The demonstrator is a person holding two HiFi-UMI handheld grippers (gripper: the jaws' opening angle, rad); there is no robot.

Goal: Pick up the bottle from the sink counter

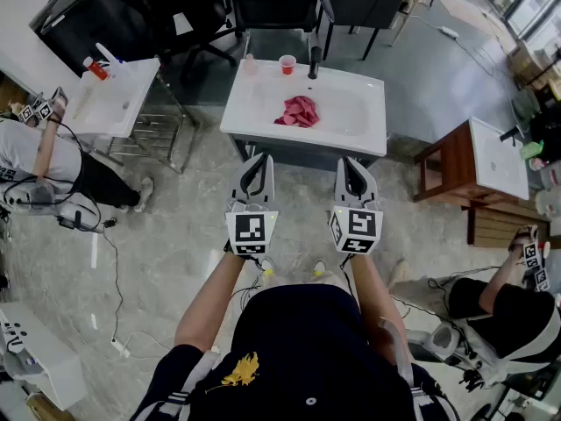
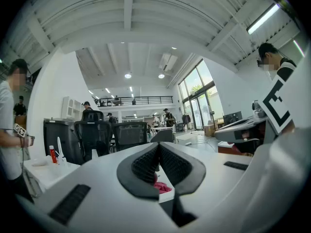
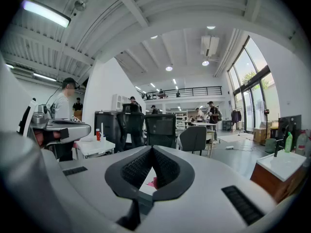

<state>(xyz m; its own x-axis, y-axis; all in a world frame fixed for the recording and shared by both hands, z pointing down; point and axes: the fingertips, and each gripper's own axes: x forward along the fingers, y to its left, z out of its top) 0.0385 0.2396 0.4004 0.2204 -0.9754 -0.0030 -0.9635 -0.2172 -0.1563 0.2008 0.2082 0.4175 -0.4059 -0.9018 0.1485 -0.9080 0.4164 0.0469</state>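
The white sink counter (image 1: pixel 364 134) stands ahead of me in the head view. A small pale bottle (image 1: pixel 249 60) stands on its back left corner, with a red cup (image 1: pixel 287 63) and a black tap (image 1: pixel 313 62) beside it. A pink cloth (image 1: pixel 299 110) lies in the basin and shows between the jaws in both gripper views. My left gripper (image 1: pixel 255 167) (image 2: pixel 158 147) and right gripper (image 1: pixel 354 169) (image 3: pixel 151 149) hang side by side just short of the counter's front edge. Both are shut and hold nothing.
A second white sink (image 1: pixel 114 103) with a red bottle (image 1: pixel 96 68) stands at the left, with a person (image 1: pixel 35 160) beside it. A wood-framed sink (image 1: pixel 486 160) is at the right. Office chairs (image 1: pixel 364 7) stand behind the counter. Cables (image 1: pixel 114 296) trail on the floor.
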